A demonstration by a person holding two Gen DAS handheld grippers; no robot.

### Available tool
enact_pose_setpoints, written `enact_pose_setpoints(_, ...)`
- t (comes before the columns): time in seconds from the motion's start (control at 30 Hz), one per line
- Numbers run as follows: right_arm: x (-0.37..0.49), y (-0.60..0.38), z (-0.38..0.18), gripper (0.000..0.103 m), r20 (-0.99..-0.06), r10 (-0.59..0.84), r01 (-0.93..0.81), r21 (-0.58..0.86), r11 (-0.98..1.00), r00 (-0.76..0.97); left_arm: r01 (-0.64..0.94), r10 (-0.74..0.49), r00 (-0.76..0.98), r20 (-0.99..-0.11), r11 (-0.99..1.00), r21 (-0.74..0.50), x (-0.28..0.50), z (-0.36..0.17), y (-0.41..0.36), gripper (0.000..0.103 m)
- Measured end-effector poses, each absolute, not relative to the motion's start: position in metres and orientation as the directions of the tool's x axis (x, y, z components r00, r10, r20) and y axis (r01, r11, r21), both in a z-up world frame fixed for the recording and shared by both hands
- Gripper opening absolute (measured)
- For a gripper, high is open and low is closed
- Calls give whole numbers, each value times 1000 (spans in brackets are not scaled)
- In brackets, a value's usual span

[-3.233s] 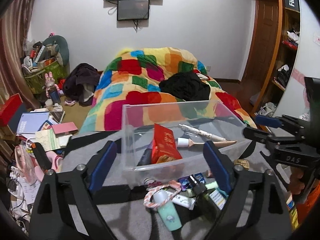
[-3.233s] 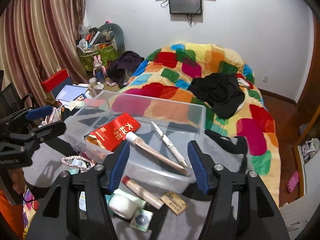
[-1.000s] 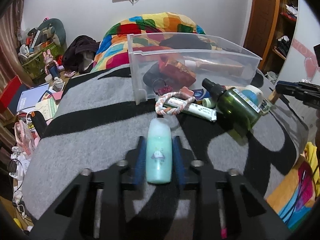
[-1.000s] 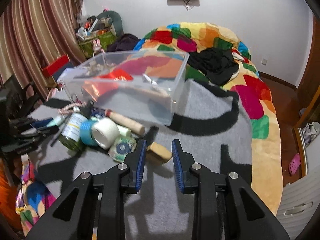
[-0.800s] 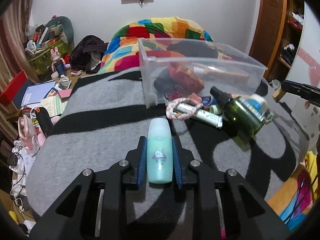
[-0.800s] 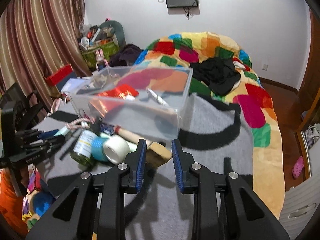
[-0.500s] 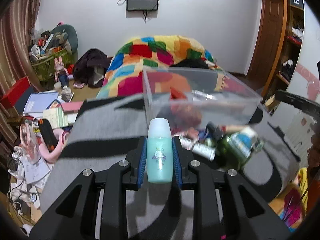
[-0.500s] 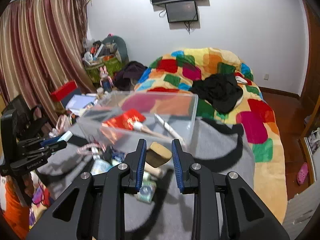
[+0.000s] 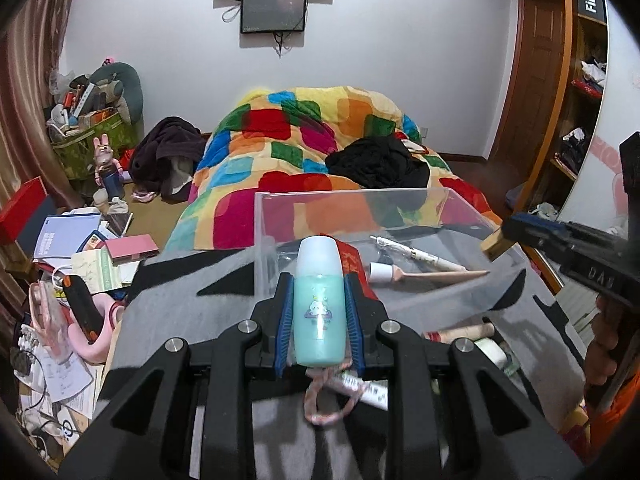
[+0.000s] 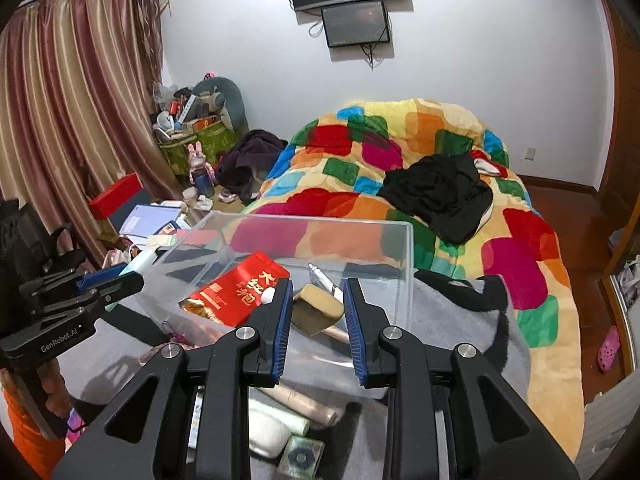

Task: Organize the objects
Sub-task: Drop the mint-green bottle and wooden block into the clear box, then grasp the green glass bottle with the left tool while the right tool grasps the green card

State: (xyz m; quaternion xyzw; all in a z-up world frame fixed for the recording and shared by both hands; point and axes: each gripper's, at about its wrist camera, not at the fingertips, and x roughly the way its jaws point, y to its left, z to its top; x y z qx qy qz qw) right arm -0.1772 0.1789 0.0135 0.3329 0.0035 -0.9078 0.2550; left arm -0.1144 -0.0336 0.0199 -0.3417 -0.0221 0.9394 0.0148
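My left gripper (image 9: 318,285) is shut on a teal bottle (image 9: 319,316) with a white cap, held up just before the near wall of the clear plastic bin (image 9: 360,194). Inside the bin lie a red packet (image 10: 236,290), a white pen (image 9: 412,252) and a brush (image 9: 424,274). My right gripper (image 10: 317,294) is shut on a tan block (image 10: 316,308), raised over the bin's near edge. From the left wrist view the right gripper (image 9: 516,227) comes in from the right with the tan block (image 9: 493,244) at its tip. In the right wrist view the left gripper (image 10: 120,276) is at the left.
The bin stands on a grey and black blanket (image 9: 168,320). A rope ring (image 9: 328,398), a tube (image 9: 366,389), a white roll (image 10: 270,434) and other small things lie before the bin. Behind it is a bed with a colourful quilt (image 10: 400,152). Books and clutter (image 9: 80,264) fill the left.
Both grippers, open over the bin at first, came down and shut on the bottle and the block, then rose off the blanket with them toward the bin.
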Motion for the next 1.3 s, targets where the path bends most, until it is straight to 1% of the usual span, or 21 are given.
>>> enact_pose_setpoints(0.13,-192,171,-2,24,-651,-464,469,184,-864,-600,-15,55,-738,-673,-998,-65,-135,13,-33,24)
enact_pose_setpoints(0.33,-201,165,-19,24,-698,-446,472,174,-865,-560,-16,75,-701,-709,-996,-90,-154,1,-34,24)
enact_pose_setpoints(0.63,-195,163,-17,25,-711,-447,497,156,-853,-543,-55,98,-691,-716,-995,-83,-149,-1,-26,25)
enact_pose_setpoints(0.8,-186,166,-10,31,-697,-458,504,158,-849,-552,-70,110,-705,-701,-994,-86,-138,7,-23,28)
enact_pose_setpoints(0.87,-180,169,-5,32,-686,-456,504,150,-851,-566,-72,113,-712,-693,-993,-89,-133,10,-22,36)
enact_pose_setpoints(0.93,-175,171,-2,34,-677,-454,505,139,-852,-579,-71,112,-721,-684,-994,-87,-127,13,-21,42)
enact_pose_setpoints(1.03,-165,175,3,40,-661,-452,503,130,-855,-598,-74,115,-727,-677,-993,-90,-118,16,-18,47)
enact_pose_setpoints(1.13,-156,181,4,43,-654,-452,499,129,-857,-606,-70,109,-736,-668,-994,-85,-109,16,-12,59)
enact_pose_setpoints(1.17,-154,183,3,43,-655,-453,499,131,-857,-605,-73,112,-737,-667,-994,-86,-105,16,-9,62)
enact_pose_setpoints(1.3,-143,191,-6,44,-670,-443,494,130,-860,-596,-101,135,-721,-680,-991,-89,-97,7,6,64)
